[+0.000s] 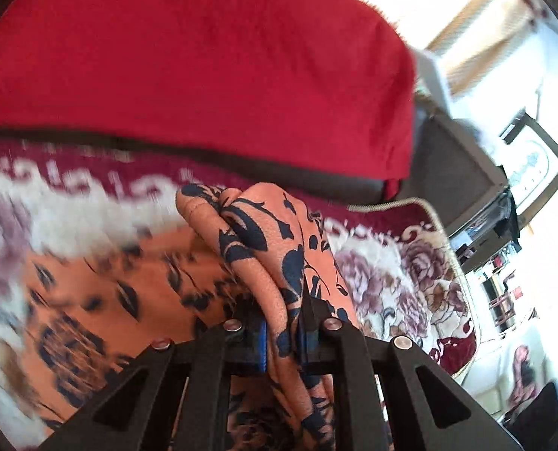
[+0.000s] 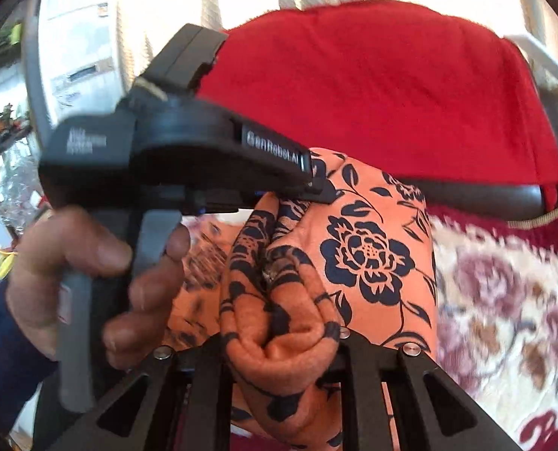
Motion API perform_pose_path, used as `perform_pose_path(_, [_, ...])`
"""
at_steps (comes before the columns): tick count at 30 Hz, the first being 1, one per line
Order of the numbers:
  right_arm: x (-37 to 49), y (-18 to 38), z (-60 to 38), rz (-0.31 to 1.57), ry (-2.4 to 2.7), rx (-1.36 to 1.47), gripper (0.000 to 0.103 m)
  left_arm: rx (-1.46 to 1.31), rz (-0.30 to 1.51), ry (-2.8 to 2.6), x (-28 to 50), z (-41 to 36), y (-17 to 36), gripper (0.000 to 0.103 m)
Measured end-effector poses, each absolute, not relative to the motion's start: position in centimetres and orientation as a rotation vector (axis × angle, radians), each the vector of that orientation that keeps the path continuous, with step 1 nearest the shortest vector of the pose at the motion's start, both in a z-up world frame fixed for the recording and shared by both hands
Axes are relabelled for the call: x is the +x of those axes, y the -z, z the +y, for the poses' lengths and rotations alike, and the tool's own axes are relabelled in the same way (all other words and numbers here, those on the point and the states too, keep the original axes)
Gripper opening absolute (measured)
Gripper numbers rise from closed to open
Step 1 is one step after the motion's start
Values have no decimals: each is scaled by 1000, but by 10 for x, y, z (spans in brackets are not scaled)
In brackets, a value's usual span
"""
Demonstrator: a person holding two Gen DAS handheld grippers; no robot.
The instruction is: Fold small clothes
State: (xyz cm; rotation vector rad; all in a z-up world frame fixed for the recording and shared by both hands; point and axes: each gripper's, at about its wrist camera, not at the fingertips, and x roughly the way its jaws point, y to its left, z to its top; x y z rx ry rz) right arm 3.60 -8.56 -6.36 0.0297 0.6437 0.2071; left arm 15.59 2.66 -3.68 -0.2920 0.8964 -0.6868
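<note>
In the left wrist view, nearest the lens, your left gripper (image 1: 282,332) has its black jaws clamped on a bunched ridge of the orange fleece garment with the dark blue flower print (image 1: 271,248). The cloth runs up between the blue pads and folds over at the middle of the frame, while the rest of it trails off blurred to the lower left over the cream and maroon rose-patterned rug (image 1: 399,274). A bright red blanket (image 1: 203,56) fills the top of the frame. You are gripping several layers in a thick wad here, not a single hem. If you pull outward, the inner layers could slide free and leave you with a crooked fold.

In the right wrist view, nearest the lens at the bottom centre, your right gripper (image 2: 279,342) is closed on another rolled bundle of the same garment (image 2: 369,248), which rises as a flat flowered panel to the middle right. Your left gripper (image 2: 279,195) comes in from the left with your hand (image 2: 91,282) on its grey handle, biting the cloth's upper edge just above the bundle. The two grips sit near each other, so the span between them is slack and twisted. Spreading them quickly may tighten that twist instead of opening the cloth. The hanging part could also drag on the rug's pile and bunch up. The red blanket (image 2: 372,86) just behind might catch the garment's edge if you lift toward it.
</note>
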Motion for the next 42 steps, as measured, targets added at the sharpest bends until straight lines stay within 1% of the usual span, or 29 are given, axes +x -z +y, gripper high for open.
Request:
perform_pose_path(2, [39, 61, -65, 639, -232, -10, 16, -284, 886, 690, 165, 43, 40, 12])
perform_pose_path(4, [47, 73, -45, 679, -263, -29, 16, -289, 929, 663, 176, 66, 57, 12])
perform_pose_path(7, [68, 111, -15, 810, -301, -47, 16, -302, 1095, 583, 196, 93, 116, 12])
perform_pose_path(8, [72, 119, -6, 847, -303, -52, 16, -315, 1118, 582, 198, 98, 125, 12])
perform_pose_path(9, [69, 116, -2, 842, -303, -55, 16, -352, 1127, 593, 199, 106, 131, 13])
perform_pose_path(14, [54, 68, 6, 750, -294, -57, 16, -323, 950, 666, 187, 119, 80, 12])
perform_pose_path(16, [52, 63, 20, 740, -289, -80, 16, -323, 929, 685, 191, 129, 74, 12])
perform_pose_path(18, [55, 75, 33, 759, -284, -99, 16, -314, 973, 671, 200, 139, 90, 12])
perform_pose_path(22, [63, 116, 61, 872, -283, -104, 16, -321, 1096, 630, 215, 151, 138, 12])
perform_pose_path(24, [57, 112, 65, 858, -283, -105, 16, -362, 1075, 644, 213, 155, 136, 12])
perform_pose_path(28, [44, 89, 64, 813, -280, -92, 16, -328, 989, 682, 206, 159, 114, 12])
perform_pose_path(29, [44, 90, 69, 813, -274, -105, 19, -329, 999, 686, 209, 161, 118, 13])
perform_pose_path(33, [40, 115, 90, 864, -288, -134, 22, -358, 1090, 662, 219, 167, 150, 13])
perform_pose_path(37, [36, 113, 89, 840, -279, -123, 23, -390, 1088, 663, 217, 176, 149, 15])
perform_pose_path(38, [35, 112, 88, 832, -285, -116, 29, -393, 1092, 661, 217, 175, 149, 17])
perform_pose_path(39, [28, 114, 88, 828, -303, -112, 41, -394, 1097, 656, 217, 174, 149, 18])
perform_pose_path(40, [23, 117, 95, 832, -342, -117, 51, -394, 1101, 651, 216, 177, 148, 20])
perform_pose_path(41, [15, 119, 99, 832, -382, -123, 64, -397, 1107, 638, 214, 179, 147, 20])
perform_pose_path(42, [9, 119, 100, 825, -393, -138, 65, -399, 1112, 630, 212, 181, 146, 21])
